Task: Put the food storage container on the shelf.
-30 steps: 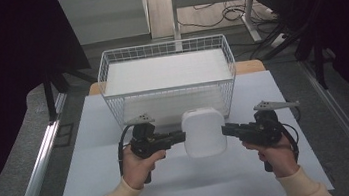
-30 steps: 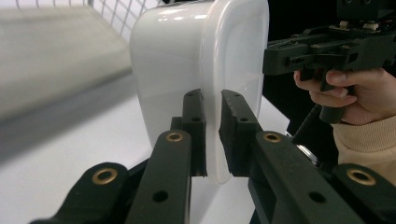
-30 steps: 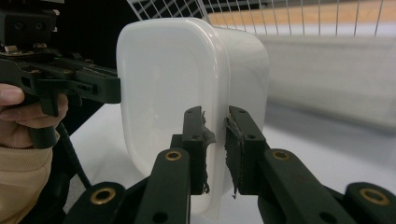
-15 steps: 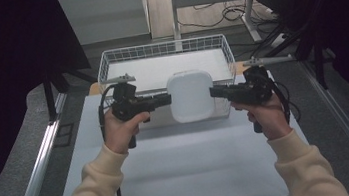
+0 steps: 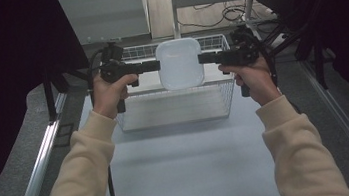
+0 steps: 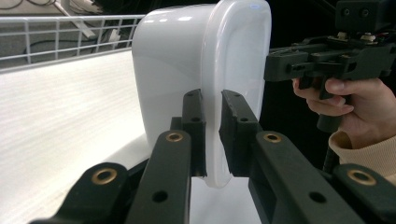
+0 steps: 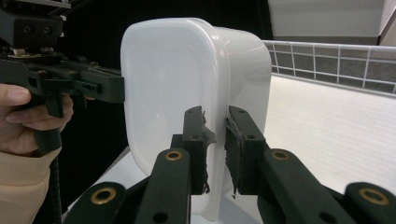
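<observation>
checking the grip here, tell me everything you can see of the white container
The white container looks like glossy, slightly translucent plastic: a rounded-rectangle tub with a flanged rim, no lid seen. It is held in the air above the wire basket, touching nothing else. The left gripper and right gripper each pinch its rim from opposite sides.

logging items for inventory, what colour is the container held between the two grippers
White, glossy and slightly translucent plastic container; the right gripper view shows it best.

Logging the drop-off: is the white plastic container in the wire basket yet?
Not yet. The white plastic container is held in the air over the wire basket, its rim pinched by the left gripper and right gripper.
</observation>
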